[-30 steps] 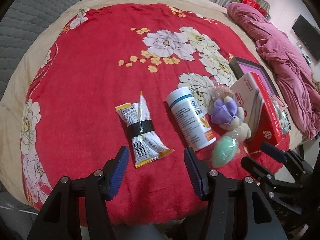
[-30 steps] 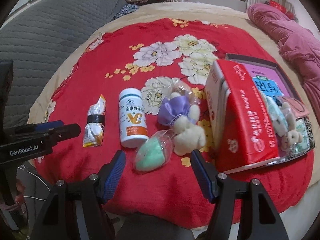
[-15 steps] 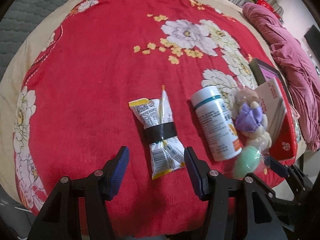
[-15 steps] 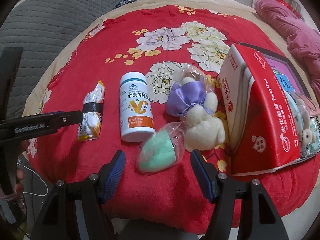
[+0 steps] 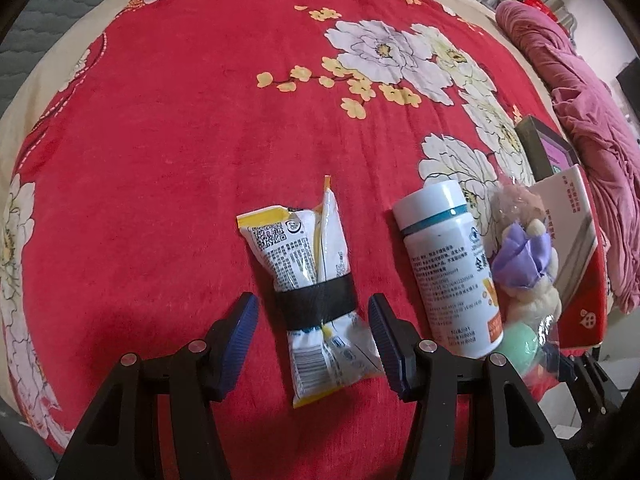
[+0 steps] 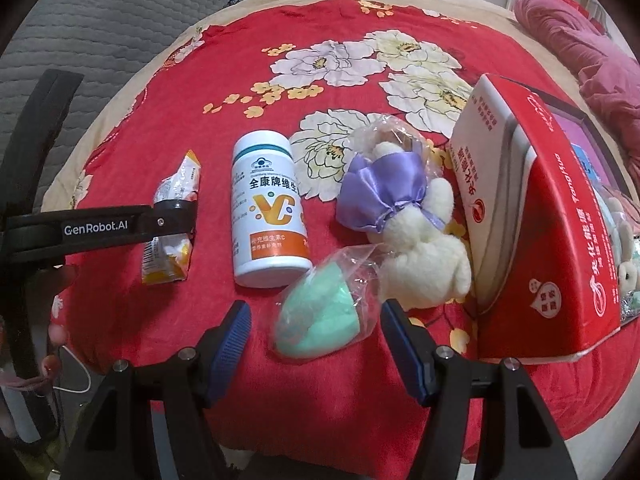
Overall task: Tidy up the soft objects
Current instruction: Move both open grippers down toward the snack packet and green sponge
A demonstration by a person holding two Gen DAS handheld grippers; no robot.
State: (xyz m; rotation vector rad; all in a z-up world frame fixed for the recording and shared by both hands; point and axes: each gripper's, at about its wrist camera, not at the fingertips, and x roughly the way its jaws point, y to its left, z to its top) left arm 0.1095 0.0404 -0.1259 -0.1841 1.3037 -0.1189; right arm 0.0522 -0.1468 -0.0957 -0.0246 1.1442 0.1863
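Straddling the snack packet [image 5: 316, 292], the left claw [image 5: 314, 334] has its blue ribbed fingers [image 5: 240, 332] spread wide on either side of the black band around the packet's middle, not yet touching it. The packet is crinkled white and yellow foil, lying flat near the front edge of the bed [image 5: 160, 120], which is covered by a red plush blanket with cream peony flowers.

The right claw [image 6: 316, 344] is likewise spread wide, its fingers [image 6: 234, 340] flanking a mint-green soft toy [image 6: 320, 320] sealed in a clear plastic bag; no contact is visible. This egg-shaped toy sits close to the bed's front edge.

Between the two targets lies a white cylindrical vitamin bottle [image 6: 270, 208] on its side, with a teal ring and orange label. Touching the green toy's bag from behind is a cream plush bear [image 6: 416, 240] in a shiny lilac satin dress, its head still in crinkly plastic. Pressed against the bear on the right stands a glossy red carton [image 6: 552, 232], leaning over a dark open box [image 6: 588, 136] that holds more small plush items. A rumpled pink quilt [image 5: 580, 92] runs along the bed's right edge.
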